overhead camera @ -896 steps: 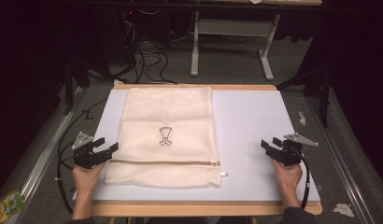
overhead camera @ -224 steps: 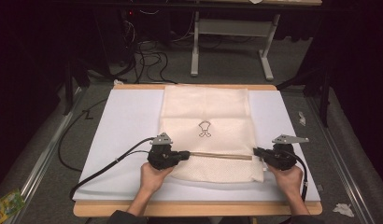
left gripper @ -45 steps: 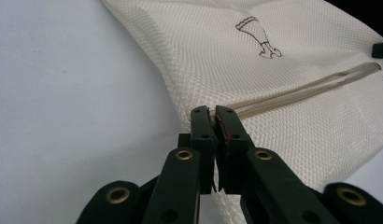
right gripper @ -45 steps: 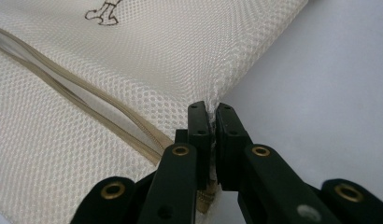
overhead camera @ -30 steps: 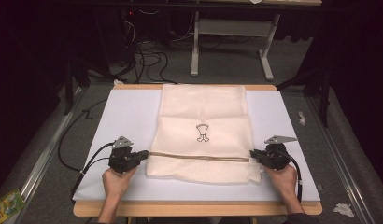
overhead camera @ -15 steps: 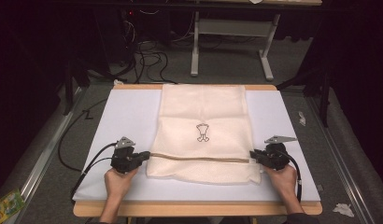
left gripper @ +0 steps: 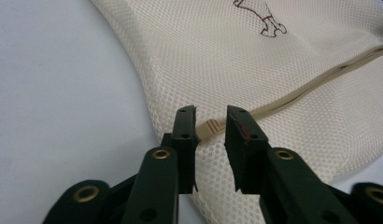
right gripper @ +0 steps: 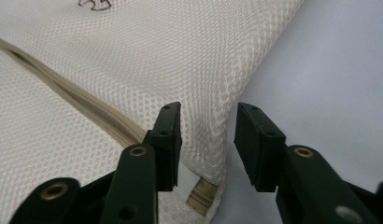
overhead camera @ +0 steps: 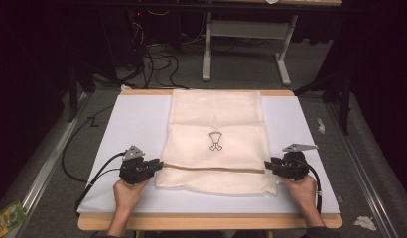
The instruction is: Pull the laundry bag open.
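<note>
Mesh laundry bag [overhead camera: 216,141] lies flat mid-table on the white mat [overhead camera: 137,119], its tan zipper [overhead camera: 211,168] running across the near end. The left gripper [overhead camera: 154,165] sits at the zipper's left end, jaws parted — nothing grasped. The right gripper [overhead camera: 267,166] is at the bag's right edge, jaws likewise apart.

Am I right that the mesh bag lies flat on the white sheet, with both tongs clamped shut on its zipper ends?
Not quite. The bag does lie on the white sheet, but both tongs are open. The left gripper view shows the left tongs apart around the zipper end, and the right gripper view shows the right tongs apart over the bag's edge.
</note>
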Available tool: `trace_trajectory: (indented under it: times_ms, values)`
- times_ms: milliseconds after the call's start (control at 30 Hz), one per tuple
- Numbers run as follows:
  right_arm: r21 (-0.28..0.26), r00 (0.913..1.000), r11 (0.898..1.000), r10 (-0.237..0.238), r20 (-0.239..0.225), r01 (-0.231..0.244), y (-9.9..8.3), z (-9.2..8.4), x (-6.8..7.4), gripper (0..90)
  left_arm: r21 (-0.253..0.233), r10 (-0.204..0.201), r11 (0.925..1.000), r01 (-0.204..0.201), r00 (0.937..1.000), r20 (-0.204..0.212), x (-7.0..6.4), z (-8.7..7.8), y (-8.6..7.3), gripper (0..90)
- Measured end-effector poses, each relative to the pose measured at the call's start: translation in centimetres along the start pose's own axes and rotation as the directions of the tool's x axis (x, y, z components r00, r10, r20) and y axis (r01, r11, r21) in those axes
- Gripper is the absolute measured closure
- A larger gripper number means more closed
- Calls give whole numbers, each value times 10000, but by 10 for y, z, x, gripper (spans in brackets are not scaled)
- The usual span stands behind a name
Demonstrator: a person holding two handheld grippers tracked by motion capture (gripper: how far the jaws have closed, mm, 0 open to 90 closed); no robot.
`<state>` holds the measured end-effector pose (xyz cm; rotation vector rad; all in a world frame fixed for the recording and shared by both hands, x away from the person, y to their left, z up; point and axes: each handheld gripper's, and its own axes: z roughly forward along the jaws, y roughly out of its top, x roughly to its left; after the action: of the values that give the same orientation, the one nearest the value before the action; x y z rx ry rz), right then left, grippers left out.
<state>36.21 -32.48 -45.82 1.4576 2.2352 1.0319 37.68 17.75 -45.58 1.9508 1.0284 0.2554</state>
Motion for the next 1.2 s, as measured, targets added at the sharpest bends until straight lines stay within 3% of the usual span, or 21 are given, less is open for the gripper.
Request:
trace_trajectory:
  times_ms: [200, 267, 700, 933, 967, 1033, 1200]
  values:
    - [-195, 9998, 9998, -62, 163, 65, 3, -7, 0, 557, -572, -14, 9984, 9, 10000, -89, 0, -7, 2, 632]
    - [-553, 9995, 9982, -203, 245, 217, 5, -12, 2, 545, -631, -19, 9980, 13, 10000, -97, 0, -8, 3, 591]
    - [-1267, 9942, 9883, -751, 767, 844, 10, -27, 4, 493, -1468, 77, 9891, -133, 9992, -392, 0, -22, 18, 525]
    - [-1837, 9953, 9809, -484, 840, 632, 11, -38, -2, 453, -1843, 2, 9828, -149, 9968, -797, 6, -37, 19, 511]
    - [-1940, 9963, 9804, -173, 838, 334, 11, -42, -5, 453, -1950, -109, 9808, -59, 9963, -847, 8, -42, 19, 511]
    - [-2100, 9966, 9775, -8, 828, 182, 10, -45, -8, 454, -1999, -134, 9798, -48, 9959, -896, 9, -43, 19, 510]
    - [-2374, 9963, 9713, 97, 857, 110, 8, -54, -14, 462, -2237, -381, 9746, 103, 9920, -1201, 16, -51, 17, 511]
